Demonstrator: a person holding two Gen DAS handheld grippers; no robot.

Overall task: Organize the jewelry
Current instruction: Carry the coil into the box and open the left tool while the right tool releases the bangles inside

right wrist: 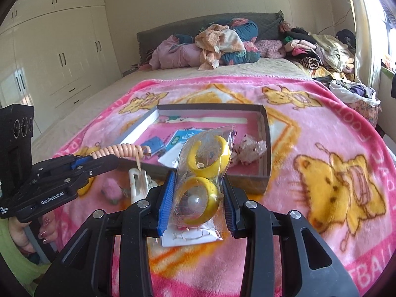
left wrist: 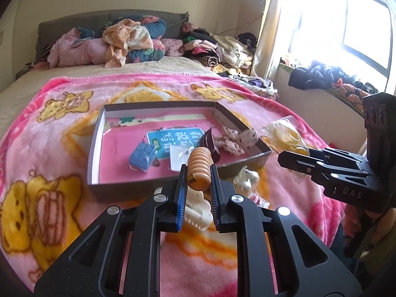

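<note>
My left gripper (left wrist: pixel 198 180) is shut on an orange coiled hair tie (left wrist: pixel 199 169), held just above the near wall of the open grey box (left wrist: pixel 95 136). From the right wrist view the same hair tie (right wrist: pixel 121 151) sticks out of the left gripper (right wrist: pixel 95 159) at the left. My right gripper (right wrist: pixel 198 193) is shut on a clear bag of yellow earrings (right wrist: pixel 203 170), raised over the blanket in front of the box (right wrist: pixel 266 133). Inside the box lie a blue packet (left wrist: pixel 142 158), a white card (left wrist: pixel 178 159) and a floral scrunchie (left wrist: pixel 235 139).
A white hair claw (right wrist: pixel 138 183) and a pink fuzzy piece (right wrist: pixel 111 189) lie on the pink blanket (right wrist: pixel 321 128) in front of the box. Heaps of clothes and bedding (left wrist: pixel 123 42) fill the bed's far end. A wardrobe (right wrist: pixel 49 57) stands left, a window sill (left wrist: pixel 334 81) right.
</note>
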